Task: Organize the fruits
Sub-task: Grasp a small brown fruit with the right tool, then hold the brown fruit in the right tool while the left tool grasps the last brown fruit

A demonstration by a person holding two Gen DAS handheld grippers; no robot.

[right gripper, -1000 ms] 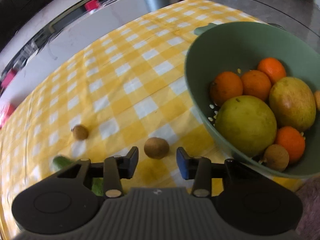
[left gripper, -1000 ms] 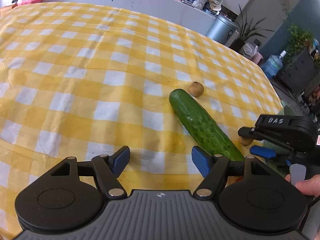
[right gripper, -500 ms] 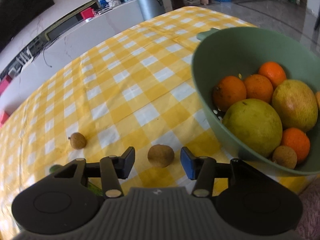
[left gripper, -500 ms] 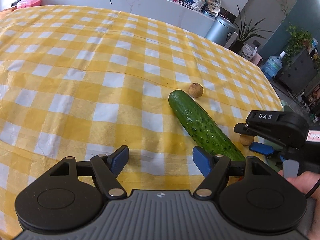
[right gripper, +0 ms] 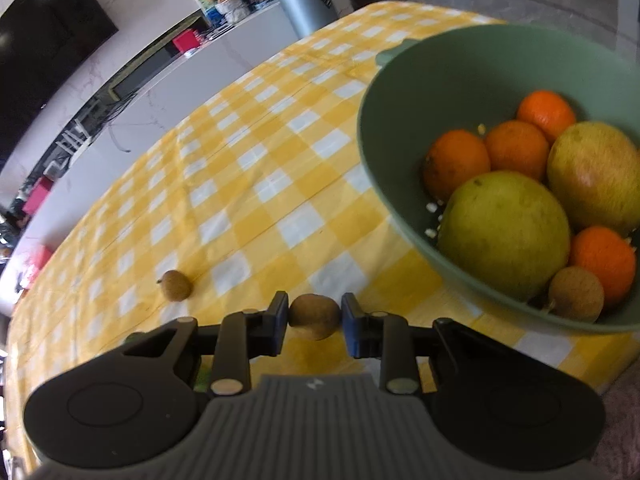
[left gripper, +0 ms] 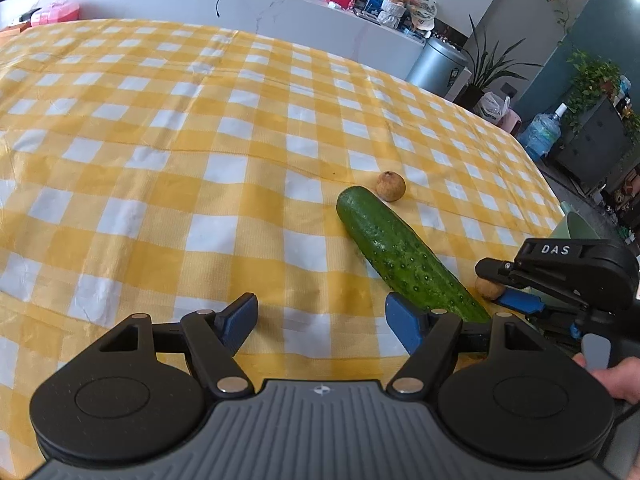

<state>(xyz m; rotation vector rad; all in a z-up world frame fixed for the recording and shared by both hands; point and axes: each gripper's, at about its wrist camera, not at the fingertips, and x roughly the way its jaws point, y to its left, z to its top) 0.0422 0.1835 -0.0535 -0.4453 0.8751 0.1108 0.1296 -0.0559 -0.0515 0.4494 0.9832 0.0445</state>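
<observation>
Your right gripper point(right gripper: 314, 320) is closing its blue pads on a small brown longan point(right gripper: 315, 317); both pads are sitting against its sides, just above the yellow checked tablecloth point(right gripper: 256, 184). In the left wrist view, that same gripper point(left gripper: 502, 286) is showing at the right edge, with the brown fruit point(left gripper: 489, 288) peeking out between its fingers, close to the near end of the cucumber.

To the right of your right gripper and a little farther off, the green bowl point(right gripper: 400, 92) is sitting on the cloth, holding four oranges point(right gripper: 456, 162), two large yellow-green fruits point(right gripper: 504, 232) and another longan point(right gripper: 576, 294) lying at the near side against the wall. To the left and slightly beyond the claw, a second loose longan point(right gripper: 176, 286) is lying on the cloth, well apart from the held one.

Your left gripper point(left gripper: 320, 320) is hovering over the cloth with its jaws spread wide and nothing between them. The cucumber point(left gripper: 404, 258) is lying diagonally ahead and to the right, its near end just beside the right fingertip point(left gripper: 402, 322) and partly hidden behind it. The loose longan point(left gripper: 391, 186) is sitting just beside the cucumber's far end; whether they are touching is hard to tell.
</observation>
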